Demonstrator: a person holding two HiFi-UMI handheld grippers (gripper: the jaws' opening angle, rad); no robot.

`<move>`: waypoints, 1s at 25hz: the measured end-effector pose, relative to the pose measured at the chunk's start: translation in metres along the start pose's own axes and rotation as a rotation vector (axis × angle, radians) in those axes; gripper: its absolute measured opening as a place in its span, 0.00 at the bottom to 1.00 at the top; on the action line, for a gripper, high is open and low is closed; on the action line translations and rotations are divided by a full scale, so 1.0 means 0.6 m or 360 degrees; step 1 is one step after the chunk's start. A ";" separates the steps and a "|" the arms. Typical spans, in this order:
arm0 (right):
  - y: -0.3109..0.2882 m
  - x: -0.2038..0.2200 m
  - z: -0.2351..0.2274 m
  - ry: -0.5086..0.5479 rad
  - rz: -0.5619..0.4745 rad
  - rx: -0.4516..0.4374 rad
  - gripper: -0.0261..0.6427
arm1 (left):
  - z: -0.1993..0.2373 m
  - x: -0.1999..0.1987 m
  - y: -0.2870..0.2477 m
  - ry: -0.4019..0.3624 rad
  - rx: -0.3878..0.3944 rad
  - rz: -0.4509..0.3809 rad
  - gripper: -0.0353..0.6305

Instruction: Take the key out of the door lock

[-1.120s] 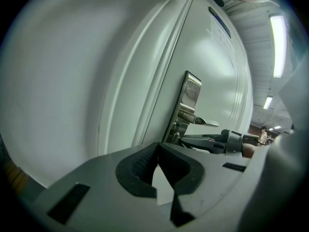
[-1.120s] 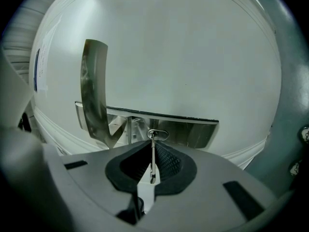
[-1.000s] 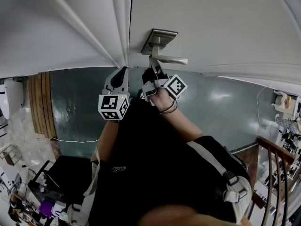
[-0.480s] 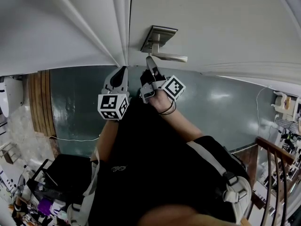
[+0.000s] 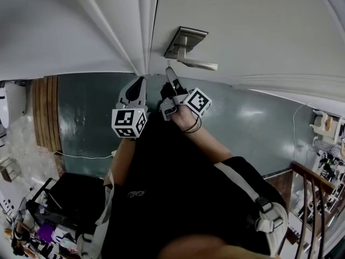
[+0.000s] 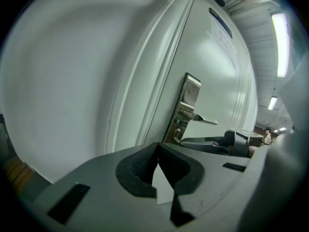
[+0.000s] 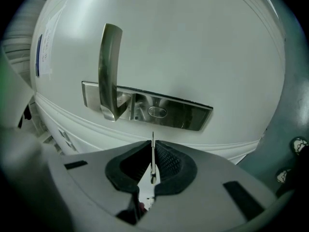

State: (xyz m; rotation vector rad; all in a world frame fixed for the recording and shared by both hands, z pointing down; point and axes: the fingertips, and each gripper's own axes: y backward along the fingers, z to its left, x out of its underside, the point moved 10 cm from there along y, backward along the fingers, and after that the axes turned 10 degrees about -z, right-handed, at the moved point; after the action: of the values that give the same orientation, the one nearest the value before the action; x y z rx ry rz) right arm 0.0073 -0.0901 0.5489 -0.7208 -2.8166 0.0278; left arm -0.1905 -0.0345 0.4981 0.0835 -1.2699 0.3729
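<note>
The brushed-metal lock plate [image 7: 186,115] with its lever handle [image 7: 108,66] sits on the white door [image 7: 193,42]. Its oval keyhole [image 7: 157,112] shows with nothing in it. My right gripper [image 7: 152,143] is shut on the key [image 7: 152,154], a thin metal blade seen edge-on. The blade's tip points at the plate, a short way off it. In the head view the right gripper [image 5: 168,72] hangs just below the handle [image 5: 198,65]. My left gripper [image 5: 142,80] is beside it near the door's edge, jaws shut and empty [image 6: 158,146].
The door frame [image 5: 141,26] runs left of the lock. A grey-green floor [image 5: 86,117] lies below, with a wooden rail [image 5: 310,182] at right and clutter at the lower left corner [image 5: 43,231]. The person's dark sleeves fill the middle.
My right gripper has drawn back a little from the lock plate, still shut on the key. The left gripper has stayed where it was.
</note>
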 end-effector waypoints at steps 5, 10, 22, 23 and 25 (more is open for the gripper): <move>-0.015 0.025 0.016 0.0132 0.0156 -0.0065 0.08 | 0.014 0.000 0.023 0.0012 -0.0083 -0.0017 0.09; -0.034 0.052 0.039 0.0660 0.0440 -0.0158 0.08 | 0.033 -0.003 0.051 0.0021 -0.0193 -0.0044 0.09; -0.045 0.105 0.110 0.1727 0.0732 -0.0488 0.08 | 0.055 -0.009 0.099 0.0029 -0.0388 -0.0087 0.09; -0.045 0.107 0.113 0.1774 0.0732 -0.0507 0.08 | 0.055 -0.008 0.101 0.0026 -0.0394 -0.0090 0.09; -0.043 0.107 0.117 0.1835 0.0740 -0.0530 0.08 | 0.054 -0.007 0.103 0.0022 -0.0400 -0.0093 0.09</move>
State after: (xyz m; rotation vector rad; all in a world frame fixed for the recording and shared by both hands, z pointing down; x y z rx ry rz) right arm -0.0759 -0.0795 0.4966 -1.0064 -1.5372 -0.5839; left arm -0.2412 0.0138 0.4950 -0.0953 -1.2882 0.1611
